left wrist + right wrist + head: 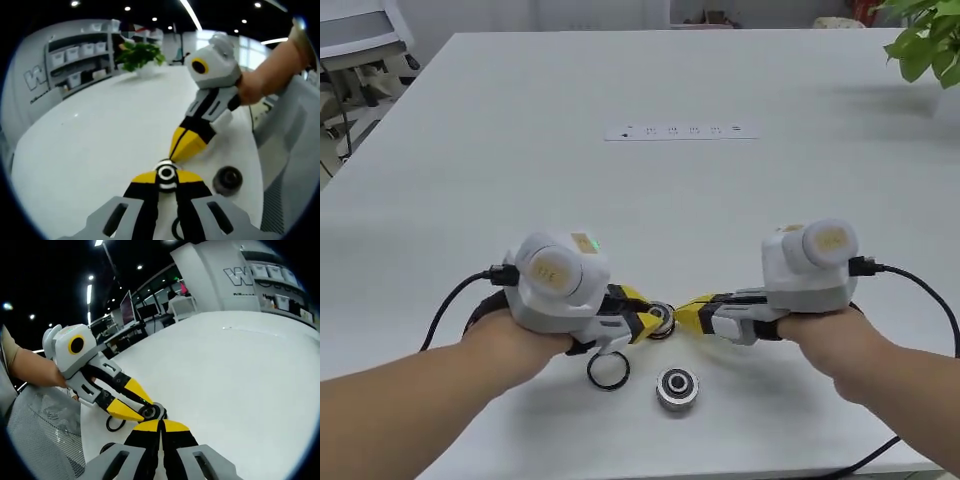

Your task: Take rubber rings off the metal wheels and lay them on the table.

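1. Head view: the left gripper (642,322) clamps a metal wheel (661,318) over the table (620,180); the right gripper (686,314), jaws together, meets its rim.
2. A loose rubber ring (608,371) lies beside a second wheel (677,387).
3. Rubber looks soft, stretchy (likely grippy): pinch its outer edge.

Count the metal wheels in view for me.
2. The first wheel is clamped in the left tongs; the second wheel lies on the table beside a loose rubber ring. Hands may hide others.
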`<state>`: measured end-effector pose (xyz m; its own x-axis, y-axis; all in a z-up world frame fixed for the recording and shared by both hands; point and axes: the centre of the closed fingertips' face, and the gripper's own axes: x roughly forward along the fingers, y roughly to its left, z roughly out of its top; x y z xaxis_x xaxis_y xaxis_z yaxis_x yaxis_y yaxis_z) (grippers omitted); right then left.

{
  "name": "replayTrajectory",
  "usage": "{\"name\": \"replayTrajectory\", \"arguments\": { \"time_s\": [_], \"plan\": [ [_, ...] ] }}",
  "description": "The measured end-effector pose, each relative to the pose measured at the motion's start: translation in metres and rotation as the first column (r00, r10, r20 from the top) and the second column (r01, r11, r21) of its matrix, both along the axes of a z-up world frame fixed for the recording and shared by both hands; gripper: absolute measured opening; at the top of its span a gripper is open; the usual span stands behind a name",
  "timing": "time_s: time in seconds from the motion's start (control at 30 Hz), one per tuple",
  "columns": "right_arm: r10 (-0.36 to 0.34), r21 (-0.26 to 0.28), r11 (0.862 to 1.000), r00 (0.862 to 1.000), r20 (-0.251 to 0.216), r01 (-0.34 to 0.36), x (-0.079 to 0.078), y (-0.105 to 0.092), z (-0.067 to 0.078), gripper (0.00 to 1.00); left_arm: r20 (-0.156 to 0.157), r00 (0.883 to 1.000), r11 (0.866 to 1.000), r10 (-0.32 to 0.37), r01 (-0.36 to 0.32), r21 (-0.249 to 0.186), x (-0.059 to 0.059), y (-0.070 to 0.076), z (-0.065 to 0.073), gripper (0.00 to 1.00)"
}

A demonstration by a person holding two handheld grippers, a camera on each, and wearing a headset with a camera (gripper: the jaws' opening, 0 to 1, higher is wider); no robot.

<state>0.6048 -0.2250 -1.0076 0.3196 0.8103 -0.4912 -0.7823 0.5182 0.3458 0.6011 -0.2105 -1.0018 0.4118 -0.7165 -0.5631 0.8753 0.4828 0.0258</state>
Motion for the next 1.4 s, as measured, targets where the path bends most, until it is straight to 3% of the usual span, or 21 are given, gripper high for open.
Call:
{"name": "replayTrajectory", "arguments": {
  "time_s": [0.17,1.4],
  "plan": [
    [-0.016,0.032,0.999,1.000,-0.019,0.016,-0.001,0.001,0.002,0.00,0.001,1.000,1.000,0.004,-0.004,0.001,0.000,0.000,0.000,0.12],
    [0.021,0.054,0.998,1.000,-0.022,-0.020,-0.008,0.011,0.008,0.00,0.006,1.000,1.000,0.012,-0.013,0.016,0.000,0.000,0.000,0.12]
  ]
}}
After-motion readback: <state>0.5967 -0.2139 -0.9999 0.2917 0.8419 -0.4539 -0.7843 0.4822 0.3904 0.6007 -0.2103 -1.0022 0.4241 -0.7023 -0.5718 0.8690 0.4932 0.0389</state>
